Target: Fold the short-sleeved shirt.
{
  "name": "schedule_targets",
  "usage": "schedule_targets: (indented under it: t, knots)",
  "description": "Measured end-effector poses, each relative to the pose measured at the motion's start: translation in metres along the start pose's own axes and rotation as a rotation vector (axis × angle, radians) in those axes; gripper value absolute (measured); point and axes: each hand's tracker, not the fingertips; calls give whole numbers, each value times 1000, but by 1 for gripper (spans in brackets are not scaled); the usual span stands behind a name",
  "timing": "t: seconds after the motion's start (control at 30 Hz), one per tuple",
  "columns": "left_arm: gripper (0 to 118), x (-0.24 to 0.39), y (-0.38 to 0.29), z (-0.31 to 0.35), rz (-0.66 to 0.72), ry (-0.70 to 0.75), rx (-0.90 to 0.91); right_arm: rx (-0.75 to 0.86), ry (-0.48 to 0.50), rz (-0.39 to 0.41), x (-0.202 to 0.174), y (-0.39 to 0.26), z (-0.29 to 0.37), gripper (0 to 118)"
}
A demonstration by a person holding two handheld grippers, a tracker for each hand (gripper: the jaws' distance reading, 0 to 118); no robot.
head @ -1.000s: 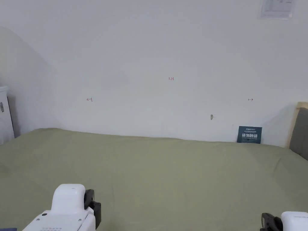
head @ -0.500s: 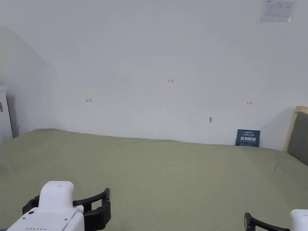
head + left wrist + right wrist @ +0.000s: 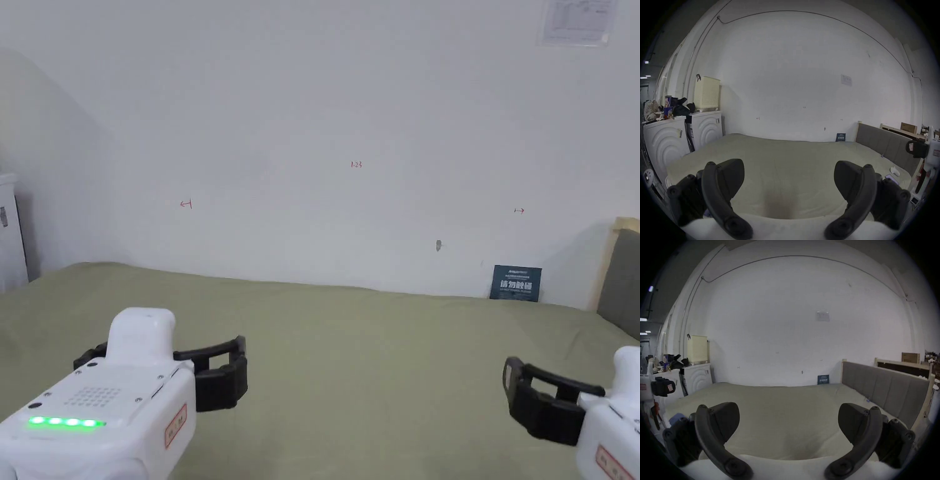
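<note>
My left gripper (image 3: 159, 362) hovers open over the near left part of the olive-green bed sheet (image 3: 350, 350); its jaws stand wide apart with nothing between them (image 3: 788, 164). Held at the same height on the right, my right gripper (image 3: 562, 400) is also open and empty (image 3: 789, 404). A small piece of light blue cloth (image 3: 677, 417) lies at the bed's near left corner; I cannot tell whether it is the shirt. Each gripper view also catches the other gripper: the right one (image 3: 916, 151) and the left one (image 3: 662, 388).
A grey padded headboard (image 3: 883, 386) borders the bed on the right. Two white washing machines (image 3: 705, 128) and a cream laundry basket (image 3: 706, 94) stand to the left. A dark blue card (image 3: 516, 282) leans on the white wall. A small white item (image 3: 894, 169) lies on the bed's right side.
Both grippers have risen and moved forward over the bed. The left gripper's jaws have spread apart since a second ago.
</note>
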Motion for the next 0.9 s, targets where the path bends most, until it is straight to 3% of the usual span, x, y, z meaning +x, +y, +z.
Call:
schedule_targets:
  t: [0.4, 0.6, 0.73, 0.9]
  knots:
    - [115, 7, 14, -8, 15, -9, 32, 5, -46, 99, -9, -7, -16, 117]
    - [115, 0, 4, -10, 35, 28, 15, -12, -3, 20, -3, -6, -13, 117]
    - [115, -5, -2, -8, 50, 39, 4, -11, -88, 26, -5, -3, -13, 117]
    - [115, -4, -6, -6, 27, 53, 9, 4, -80, 2, -3, -5, -11, 117]
